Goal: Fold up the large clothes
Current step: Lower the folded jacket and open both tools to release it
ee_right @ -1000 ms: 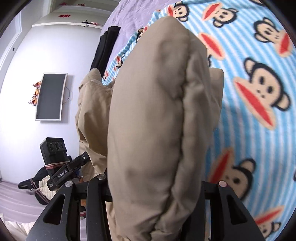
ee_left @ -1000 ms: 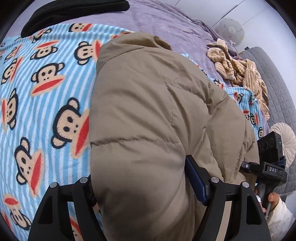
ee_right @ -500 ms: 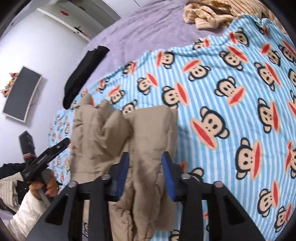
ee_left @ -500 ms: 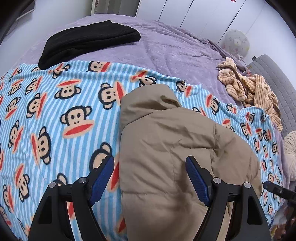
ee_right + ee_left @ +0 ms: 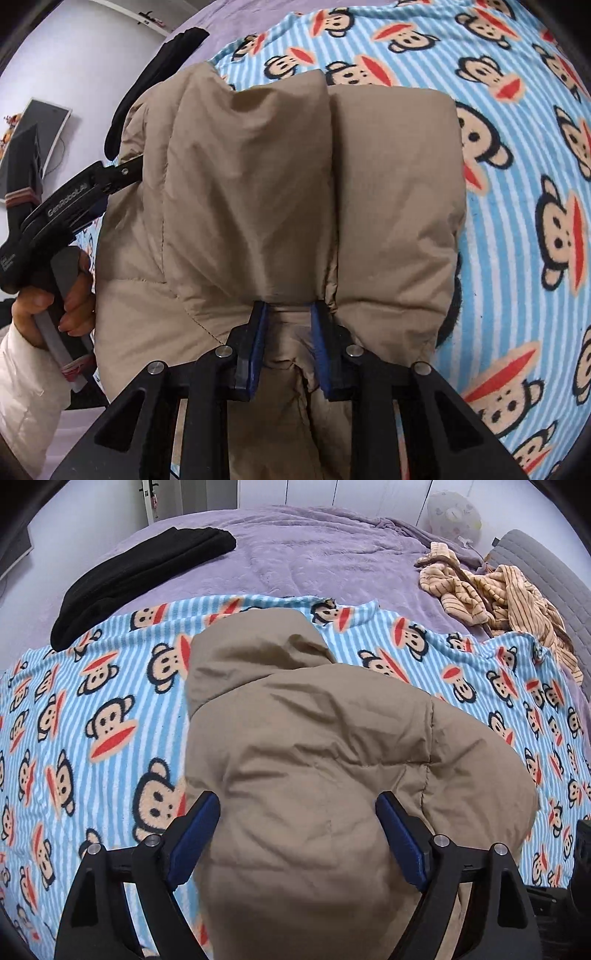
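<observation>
Pinching a fold of the puffy tan quilted jacket (image 5: pixel 288 192), right tongs (image 5: pixel 289 345) just closing, left tongs (image 5: pixel 297 834) widening, straddling it without pressing, monkey-print striped blanket (image 5: pixel 110 709) beneath.

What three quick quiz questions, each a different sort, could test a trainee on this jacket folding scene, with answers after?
1. True or false: the right gripper is pinching a fold of the tan jacket.
2. Multiple choice: the black garment lies on A) the purple bedspread, B) the jacket, C) the striped clothes.
3. Fill in: the jacket rests on a blue striped blanket printed with cartoon ____ faces.

Key: 1 true: its jaws have just been closing on the fabric. 2 A. 3 monkey.
</observation>
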Demonstrator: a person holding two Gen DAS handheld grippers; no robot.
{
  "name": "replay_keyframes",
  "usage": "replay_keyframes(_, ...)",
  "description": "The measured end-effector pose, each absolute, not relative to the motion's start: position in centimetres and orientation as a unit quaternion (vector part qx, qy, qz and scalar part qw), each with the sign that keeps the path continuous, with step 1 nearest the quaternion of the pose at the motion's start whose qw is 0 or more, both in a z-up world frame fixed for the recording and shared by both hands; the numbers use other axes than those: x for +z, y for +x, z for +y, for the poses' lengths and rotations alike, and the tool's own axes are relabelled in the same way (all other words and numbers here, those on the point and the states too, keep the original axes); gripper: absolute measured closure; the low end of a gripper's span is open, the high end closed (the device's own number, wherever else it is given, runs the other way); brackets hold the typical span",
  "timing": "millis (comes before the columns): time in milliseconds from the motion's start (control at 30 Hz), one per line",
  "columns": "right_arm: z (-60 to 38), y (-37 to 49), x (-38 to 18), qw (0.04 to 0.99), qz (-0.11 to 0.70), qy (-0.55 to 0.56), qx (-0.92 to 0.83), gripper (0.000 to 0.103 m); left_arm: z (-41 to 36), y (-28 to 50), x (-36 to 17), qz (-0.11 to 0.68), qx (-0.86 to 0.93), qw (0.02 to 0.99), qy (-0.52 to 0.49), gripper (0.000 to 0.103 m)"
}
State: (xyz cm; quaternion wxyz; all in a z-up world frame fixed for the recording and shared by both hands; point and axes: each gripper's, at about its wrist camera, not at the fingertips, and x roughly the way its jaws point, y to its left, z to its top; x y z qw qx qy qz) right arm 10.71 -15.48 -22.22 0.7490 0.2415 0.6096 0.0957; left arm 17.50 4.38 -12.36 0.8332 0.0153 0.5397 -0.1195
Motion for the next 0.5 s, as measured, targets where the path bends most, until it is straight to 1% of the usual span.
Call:
replay_keyframes(100, -15.2, 10.6, -21.9, 0.752, 0.613, 0.224, 0.095, 0.078, 6.4, 14.4, -10.6, 0.531, -0.115, 0.84, 0.014, 0.016)
replay_keyframes(200, -15.2, 10.0, -21.6, 0.752, 0.614, 0.223, 0.09, 0.078, 8.2, 10.2, -10.2, 0.542, -0.11, 0.833, 0.013, 0.016)
replay_keyframes(333, -15.3, 8.8, -20.9, 0.751, 0.614, 0.229, 0.082, 0.078, 8.7, 5.4, -11.5, 0.561, -0.113, 0.82, 0.025, 0.016)
replay_keyframes(433, -15.1, 8.1, -19.9, 0.755, 0.614, 0.215, 0.079, 0.075, 8.4, 3.5, -12.9, 0.576, -0.115, 0.809, 0.038, 0.016)
replay_keyframes(500, -14.6, 7.2, -18.5, 0.76, 0.615, 0.198, 0.078, 0.074, 8.3, 2.9, -13.2, 0.575, -0.114, 0.809, 0.041, 0.015)
